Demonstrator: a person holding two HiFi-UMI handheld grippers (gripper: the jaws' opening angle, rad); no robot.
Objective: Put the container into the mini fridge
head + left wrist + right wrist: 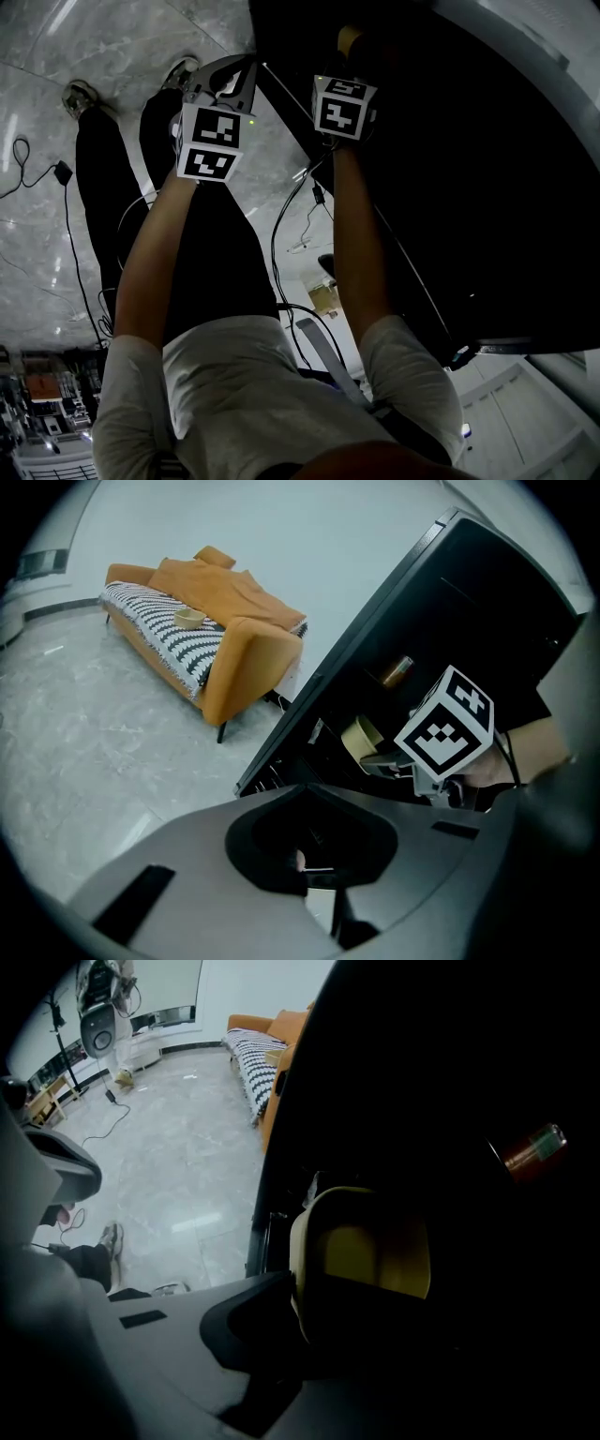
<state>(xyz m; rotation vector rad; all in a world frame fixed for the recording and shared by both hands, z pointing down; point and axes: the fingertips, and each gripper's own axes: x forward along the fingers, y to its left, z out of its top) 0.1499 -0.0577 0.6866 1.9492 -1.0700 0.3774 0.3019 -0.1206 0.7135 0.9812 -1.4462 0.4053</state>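
We hold the pale yellow container (pixel 361 1251) clenched in our right claw (pixel 347 1326), already within the dark mini fridge (pixel 487 187) (a small bottle (pixel 532 1149) shows beyond it). Our left claw (pixel 319 892) hangs outside, clenched on nothing, above the marble floor (pixel 94 742).

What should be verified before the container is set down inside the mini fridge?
1. Grip of the right claw on the container: ok, shut on its rim.
2. The mini fridge is open: ok, the container is within the dark opening.
3. Spot beneath the container is free: cannot tell, too dark.
4. The small bottle inside is clear of the container: ok, it sits apart.
5. The left claw is out of the way: ok, outside the fridge, jaws together.
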